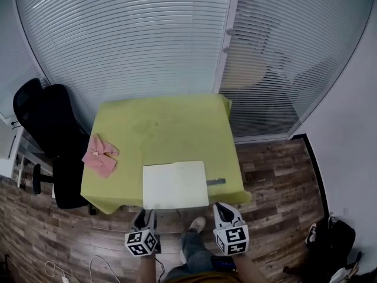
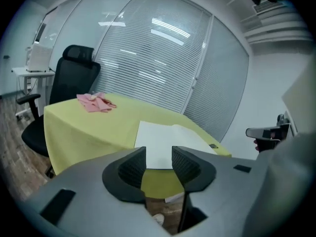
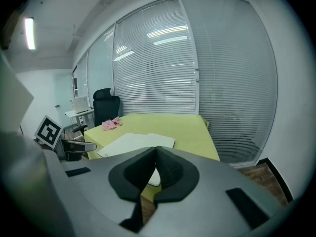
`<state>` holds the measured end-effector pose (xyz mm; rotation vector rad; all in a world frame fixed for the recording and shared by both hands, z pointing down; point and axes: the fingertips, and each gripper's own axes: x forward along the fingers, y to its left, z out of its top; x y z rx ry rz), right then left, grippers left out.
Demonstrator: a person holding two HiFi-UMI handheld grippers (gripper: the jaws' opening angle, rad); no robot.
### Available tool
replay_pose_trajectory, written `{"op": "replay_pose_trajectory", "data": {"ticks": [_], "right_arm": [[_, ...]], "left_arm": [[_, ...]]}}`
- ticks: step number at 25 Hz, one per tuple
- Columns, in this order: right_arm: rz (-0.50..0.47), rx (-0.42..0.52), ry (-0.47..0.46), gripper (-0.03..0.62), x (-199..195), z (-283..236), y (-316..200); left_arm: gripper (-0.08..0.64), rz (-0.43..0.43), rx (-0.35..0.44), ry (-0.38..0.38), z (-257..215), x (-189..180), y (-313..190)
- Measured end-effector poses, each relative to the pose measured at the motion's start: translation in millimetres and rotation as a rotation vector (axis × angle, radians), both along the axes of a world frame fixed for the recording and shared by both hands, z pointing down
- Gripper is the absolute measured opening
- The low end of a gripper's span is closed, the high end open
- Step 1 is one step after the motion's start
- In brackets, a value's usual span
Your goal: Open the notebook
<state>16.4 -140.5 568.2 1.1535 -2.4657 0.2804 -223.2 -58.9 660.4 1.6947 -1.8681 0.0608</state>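
Note:
A white notebook [image 1: 175,184] lies flat at the near edge of the yellow-green table [image 1: 171,128], white side up, with a faint crease down its middle. It also shows in the left gripper view as the notebook [image 2: 165,138] and in the right gripper view as the notebook [image 3: 132,142]. My left gripper [image 1: 146,217] hangs just off the table's near edge, below the notebook's left corner, apart from it. The left gripper [image 2: 159,163] is open with nothing between its pads. My right gripper [image 1: 222,210] hovers off the notebook's near right corner. The right gripper [image 3: 156,166] is shut and empty.
A crumpled pink cloth [image 1: 100,154] lies on the table's left edge. A small dark strip [image 1: 216,181] sits right of the notebook. A black office chair [image 1: 50,128] stands left of the table. Window blinds [image 1: 129,40] close the far side. A dark bag [image 1: 327,243] rests on the wooden floor.

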Motion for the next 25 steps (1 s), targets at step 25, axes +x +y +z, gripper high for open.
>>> {"op": "replay_pose_trajectory", "data": {"ticks": [25], "right_arm": [[0.038,0.230,-0.086,0.014,-0.2,-97.4,59.8]], "left_arm": [[0.025,0.171,0.304,-0.235,-174.8,54.5,9.2]]}}
